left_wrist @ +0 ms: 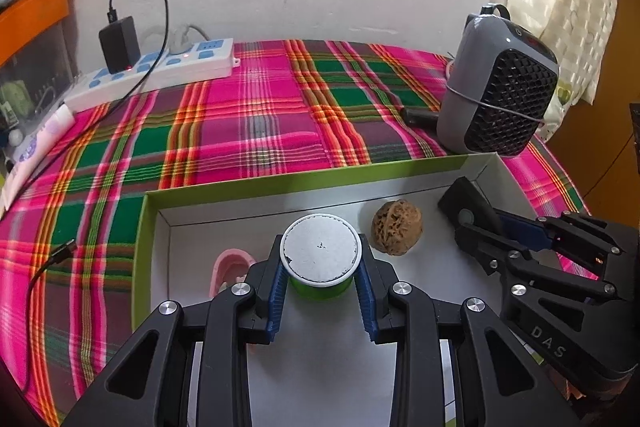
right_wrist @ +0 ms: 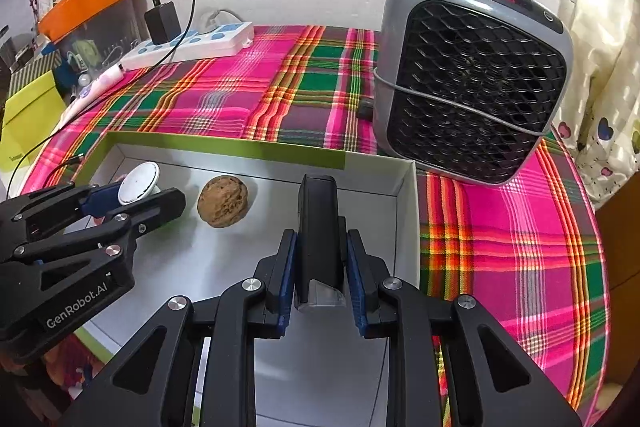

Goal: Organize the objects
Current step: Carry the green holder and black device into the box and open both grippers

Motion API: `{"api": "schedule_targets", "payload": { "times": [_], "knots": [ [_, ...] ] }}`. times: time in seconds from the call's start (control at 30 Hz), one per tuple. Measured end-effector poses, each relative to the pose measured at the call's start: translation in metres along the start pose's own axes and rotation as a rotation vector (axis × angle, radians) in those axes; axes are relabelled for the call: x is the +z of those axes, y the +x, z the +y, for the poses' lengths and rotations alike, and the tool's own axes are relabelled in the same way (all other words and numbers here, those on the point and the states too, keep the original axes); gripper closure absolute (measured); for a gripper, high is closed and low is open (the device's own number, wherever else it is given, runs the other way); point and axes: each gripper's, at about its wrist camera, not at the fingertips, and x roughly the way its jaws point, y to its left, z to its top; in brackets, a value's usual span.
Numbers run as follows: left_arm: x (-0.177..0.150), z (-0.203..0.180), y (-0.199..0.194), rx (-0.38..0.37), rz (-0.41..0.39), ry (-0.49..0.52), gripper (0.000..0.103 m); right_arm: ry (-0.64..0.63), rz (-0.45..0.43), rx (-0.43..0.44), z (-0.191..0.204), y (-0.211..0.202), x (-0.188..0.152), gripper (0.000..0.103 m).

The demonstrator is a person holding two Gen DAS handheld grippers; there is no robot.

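Note:
A shallow box (left_wrist: 304, 183) with a green rim and white floor lies on the plaid cloth. My left gripper (left_wrist: 320, 267) is shut on a small green cup (left_wrist: 319, 251) with a white foil lid, held inside the box. A walnut (left_wrist: 397, 227) rests on the box floor just right of it, and a pink object (left_wrist: 230, 269) peeks out at the left, partly hidden by my finger. My right gripper (right_wrist: 320, 259) is shut on a long black device (right_wrist: 319, 227), over the box's right side near its wall (right_wrist: 406, 211). The walnut (right_wrist: 223, 201) lies between the two grippers.
A grey fan heater (right_wrist: 472, 83) stands on the cloth close behind the box's right corner. A white power strip (left_wrist: 156, 73) with a black adapter and cables lies at the back left. A loose cable end (left_wrist: 60, 253) lies left of the box. A wall and window sill run behind.

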Motion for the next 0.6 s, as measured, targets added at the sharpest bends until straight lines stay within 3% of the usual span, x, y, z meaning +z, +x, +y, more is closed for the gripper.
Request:
{"api": "schedule_targets", "payload": {
  "times": [0.6],
  "knots": [
    [0.0013,0.0009,0.0034,-0.008,0.012,-0.011,0.073,-0.005,-0.006,-0.021,0.0041,0.0034,0.0017,0.078]
  ]
}}
